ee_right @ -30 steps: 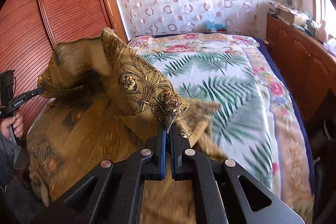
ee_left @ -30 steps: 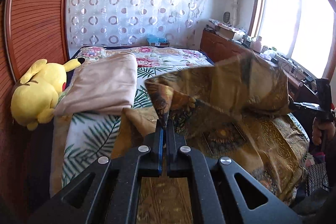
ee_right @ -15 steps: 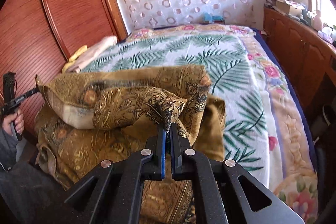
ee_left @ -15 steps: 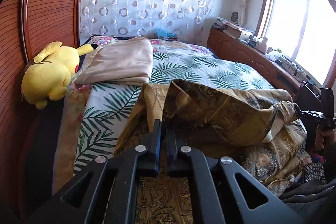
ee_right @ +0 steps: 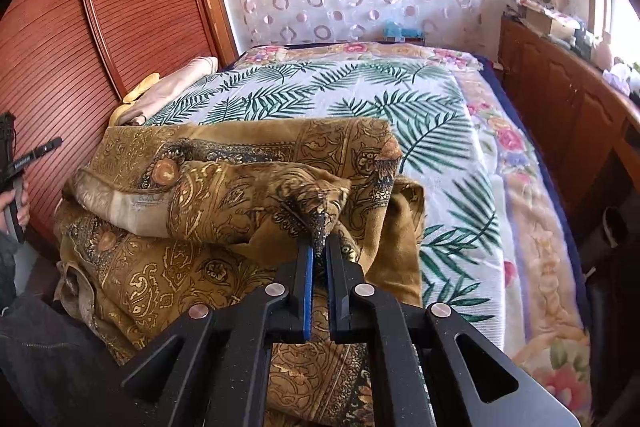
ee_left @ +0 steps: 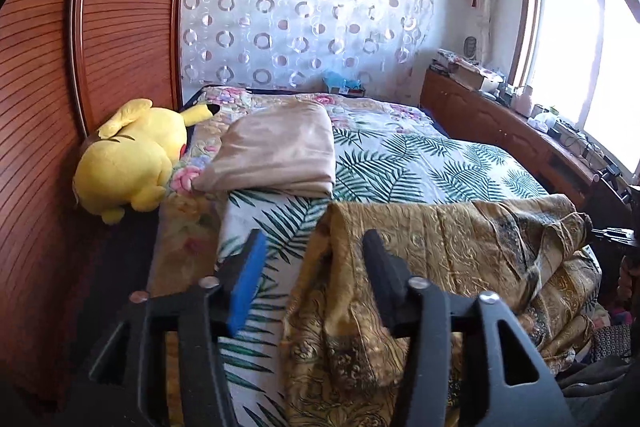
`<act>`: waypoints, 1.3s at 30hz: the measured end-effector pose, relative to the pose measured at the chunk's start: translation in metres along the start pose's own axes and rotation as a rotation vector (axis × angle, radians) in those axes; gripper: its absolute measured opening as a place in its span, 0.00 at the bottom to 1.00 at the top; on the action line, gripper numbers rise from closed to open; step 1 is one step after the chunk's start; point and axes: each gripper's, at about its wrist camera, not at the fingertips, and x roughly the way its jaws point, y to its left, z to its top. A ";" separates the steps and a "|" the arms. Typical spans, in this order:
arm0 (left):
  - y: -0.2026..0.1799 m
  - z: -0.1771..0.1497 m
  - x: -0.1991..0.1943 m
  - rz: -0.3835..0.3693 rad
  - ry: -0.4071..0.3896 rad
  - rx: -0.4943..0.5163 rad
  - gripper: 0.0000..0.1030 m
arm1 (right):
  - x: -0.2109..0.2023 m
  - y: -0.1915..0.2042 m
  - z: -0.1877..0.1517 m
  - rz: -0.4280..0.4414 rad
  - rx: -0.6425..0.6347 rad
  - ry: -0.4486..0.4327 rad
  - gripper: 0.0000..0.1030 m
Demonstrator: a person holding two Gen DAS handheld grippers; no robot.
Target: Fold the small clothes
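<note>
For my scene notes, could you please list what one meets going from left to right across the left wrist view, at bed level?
Wooden wardrobe → yellow plush toy → folded beige blanket → gold patterned cloth → wooden sideboard under the window.

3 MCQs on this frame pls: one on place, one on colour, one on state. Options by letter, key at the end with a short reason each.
1. Where does the folded beige blanket lie?
A. on the bed beside the plush toy
B. on the wooden cabinet
C. on the floor

2. What colour is the plush toy?
A. green
B. yellow
C. blue

3. What is between the right gripper fingers?
A. nothing
B. the plush toy's ear
C. a pinch of the gold patterned cloth

Key: 1 A, it rests on the leaf-print bedspread next to the toy. 2 B, its body is bright yellow. 3 C, a bunched tip of cloth sits between the nearly closed fingers.
</note>
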 end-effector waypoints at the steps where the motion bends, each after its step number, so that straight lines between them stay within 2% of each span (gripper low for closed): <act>1: 0.001 0.003 0.002 0.002 -0.004 0.002 0.72 | -0.002 0.000 0.001 -0.007 -0.004 -0.002 0.11; 3: 0.002 0.009 0.008 0.012 0.003 -0.002 0.78 | -0.005 -0.002 0.003 -0.020 -0.013 -0.004 0.23; 8: -0.003 0.022 0.032 0.025 0.028 0.023 0.78 | -0.008 -0.012 0.015 -0.059 -0.011 -0.014 0.24; 10: -0.007 0.026 0.043 0.015 0.047 0.038 0.78 | -0.008 -0.015 0.022 -0.070 -0.022 -0.032 0.31; 12: -0.011 0.031 0.056 0.013 0.065 0.059 0.78 | -0.004 -0.017 0.028 -0.080 -0.021 -0.042 0.47; 13: -0.013 0.034 0.062 0.008 0.073 0.067 0.78 | 0.000 -0.017 0.033 -0.083 -0.016 -0.043 0.49; 19: -0.019 0.044 0.097 -0.004 0.135 0.098 0.78 | 0.042 -0.017 0.053 -0.062 -0.009 -0.011 0.50; 24: -0.024 0.040 0.120 -0.006 0.214 0.129 0.78 | 0.081 -0.016 0.054 -0.086 -0.040 0.080 0.50; 26: -0.022 0.036 0.129 0.006 0.250 0.135 0.78 | 0.086 -0.018 0.053 -0.073 -0.028 0.087 0.50; 28: -0.020 0.031 0.137 0.038 0.283 0.129 0.78 | 0.088 -0.020 0.052 -0.071 -0.018 0.091 0.56; 30: -0.018 0.027 0.144 0.033 0.305 0.112 0.78 | 0.090 -0.025 0.051 -0.067 -0.004 0.109 0.65; 32: -0.015 0.024 0.147 0.033 0.325 0.098 0.78 | 0.094 -0.033 0.051 -0.050 0.019 0.125 0.67; 36: -0.014 0.017 0.152 0.002 0.346 0.088 0.77 | 0.095 -0.036 0.053 -0.020 0.032 0.132 0.67; 39: -0.011 0.014 0.149 -0.040 0.336 0.061 0.68 | 0.094 -0.031 0.052 0.002 0.009 0.136 0.67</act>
